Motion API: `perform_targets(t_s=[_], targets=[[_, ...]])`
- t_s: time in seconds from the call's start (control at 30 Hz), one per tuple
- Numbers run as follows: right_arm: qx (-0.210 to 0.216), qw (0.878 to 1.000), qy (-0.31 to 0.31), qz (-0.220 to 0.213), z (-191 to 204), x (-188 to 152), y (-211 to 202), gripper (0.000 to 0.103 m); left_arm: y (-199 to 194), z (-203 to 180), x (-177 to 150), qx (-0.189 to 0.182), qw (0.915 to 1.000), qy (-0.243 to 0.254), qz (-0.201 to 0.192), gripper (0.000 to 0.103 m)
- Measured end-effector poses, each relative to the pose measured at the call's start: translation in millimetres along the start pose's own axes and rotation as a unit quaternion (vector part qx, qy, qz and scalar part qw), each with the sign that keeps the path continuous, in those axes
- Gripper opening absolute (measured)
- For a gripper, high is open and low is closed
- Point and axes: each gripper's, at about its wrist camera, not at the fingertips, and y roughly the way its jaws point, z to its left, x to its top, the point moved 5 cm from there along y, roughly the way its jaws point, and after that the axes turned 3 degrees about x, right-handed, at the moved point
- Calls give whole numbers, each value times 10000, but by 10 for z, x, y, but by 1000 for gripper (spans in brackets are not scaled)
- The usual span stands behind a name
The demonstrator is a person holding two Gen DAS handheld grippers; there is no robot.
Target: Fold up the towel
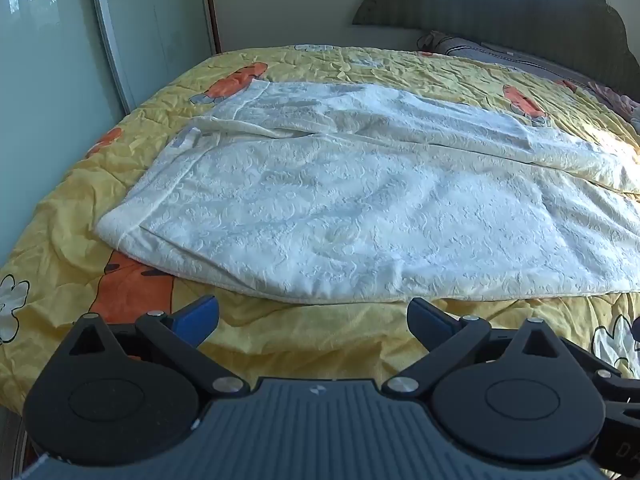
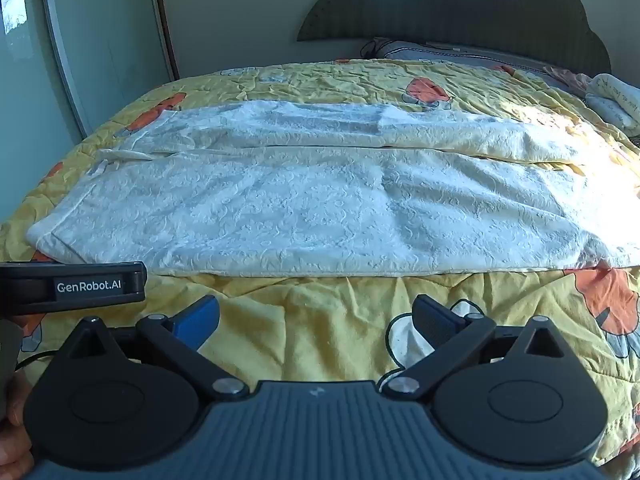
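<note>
A wide bed fills most of the room, covered by a yellow quilt [image 1: 328, 340] printed with orange cartoon figures and white flower shapes, its cotton creased all over. Behind it stands a dark scalloped headboard [image 2: 460, 4] against a pale wall, and along the left side runs a pale green wardrobe door [image 2: 100, 40] with small flower decals near the top. Across the middle of the quilt lies the towel [image 2: 304, 208], cream-white with a raised swirling pattern, stretched long from left to right. It is already doubled lengthwise: an upper layer covers the near part, and its free edge runs along the length, leaving a strip of the lower layer showing on the far side. The left end is a little rumpled, with a small corner turned up, and sunlight washes out the right end. At the head of the bed a grey pillow [image 2: 448, 54] rests below the headboard, and a rolled pale cloth [image 2: 612, 100] sits at the far right edge. The left gripper [image 1: 314, 314] hovers over bare quilt just short of the towel's near edge, its jaws spread wide with nothing between them. The right gripper [image 2: 316, 314] hangs the same way near the same edge, jaws wide apart and empty, tilted down toward the bed. In the right wrist view the left gripper's black body with a white label pokes in from the left, with part of a hand [image 2: 14, 432] showing below it.
</note>
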Motion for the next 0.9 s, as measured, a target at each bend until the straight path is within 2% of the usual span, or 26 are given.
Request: perform_targets(t_s=[0.27,0.9], targets=[[10,10000,37,69,9,-24,-26,103,-38,-13,-1,-10,10000,16,-74,102],[42,9999,52,80,-25,-20,14,103,31,-35,-59,-9,10000,19,23,102]])
